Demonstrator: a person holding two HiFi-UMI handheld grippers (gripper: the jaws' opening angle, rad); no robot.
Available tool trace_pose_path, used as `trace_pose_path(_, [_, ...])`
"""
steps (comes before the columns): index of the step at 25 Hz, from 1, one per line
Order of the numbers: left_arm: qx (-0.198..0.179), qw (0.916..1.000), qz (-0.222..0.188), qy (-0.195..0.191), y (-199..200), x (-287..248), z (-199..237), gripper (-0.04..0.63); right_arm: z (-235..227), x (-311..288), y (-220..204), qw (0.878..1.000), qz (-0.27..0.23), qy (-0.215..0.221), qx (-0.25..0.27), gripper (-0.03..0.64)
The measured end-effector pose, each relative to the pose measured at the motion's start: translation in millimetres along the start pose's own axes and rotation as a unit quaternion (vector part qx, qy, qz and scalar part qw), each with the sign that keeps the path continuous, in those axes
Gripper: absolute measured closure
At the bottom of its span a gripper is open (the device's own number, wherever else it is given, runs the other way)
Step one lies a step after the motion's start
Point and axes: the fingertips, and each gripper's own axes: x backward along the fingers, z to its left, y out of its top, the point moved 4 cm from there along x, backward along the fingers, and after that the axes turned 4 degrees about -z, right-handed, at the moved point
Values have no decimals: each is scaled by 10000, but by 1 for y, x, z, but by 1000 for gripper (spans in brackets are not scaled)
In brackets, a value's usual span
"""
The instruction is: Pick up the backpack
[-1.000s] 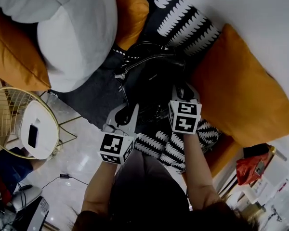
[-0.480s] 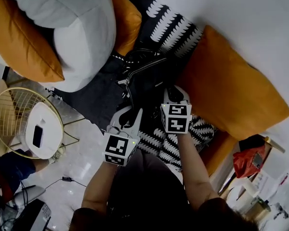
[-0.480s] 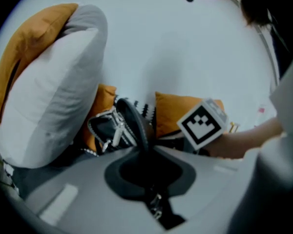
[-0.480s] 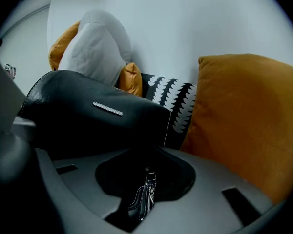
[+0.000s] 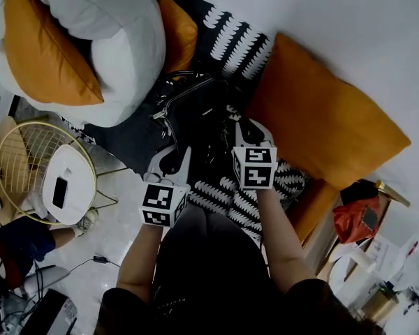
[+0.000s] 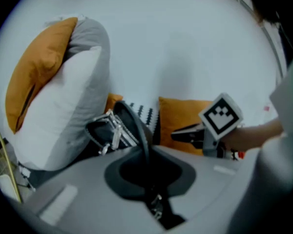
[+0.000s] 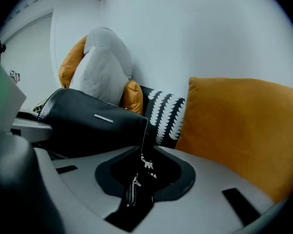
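Black backpack (image 5: 195,107) near the sofa (image 5: 136,139) seat's front edge, between grey pillow (image 5: 126,61) and orange cushion (image 5: 321,124), left gripper (image 5: 173,160) pinched tight on its strap (image 6: 139,130) (metal buckle (image 6: 112,133) glinting just beyond), right gripper (image 5: 250,132) jaws just been closing, now clamped on the zippered edge (image 7: 134,186).

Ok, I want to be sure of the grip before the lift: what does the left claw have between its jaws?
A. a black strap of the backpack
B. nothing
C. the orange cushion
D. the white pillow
A: in the left gripper view the left claw is closed on a black strap that runs up to the backpack.
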Motion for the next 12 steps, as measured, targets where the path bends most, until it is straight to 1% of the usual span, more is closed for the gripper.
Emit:
trace_pose_path(4, [-18, 9999, -75, 98, 12, 12, -1, 568, -1, 23, 9, 9999, -135, 10, -34, 545])
trace_pose_path(9, [-164, 9997, -170, 95, 30, 28, -8, 568, 5, 47, 18, 9996, -264, 122, -39, 545])
trace_pose_path(12, [-189, 9995, -237, 68, 39, 39, -13, 568, 8, 61, 23, 9993, -343, 151, -10, 545])
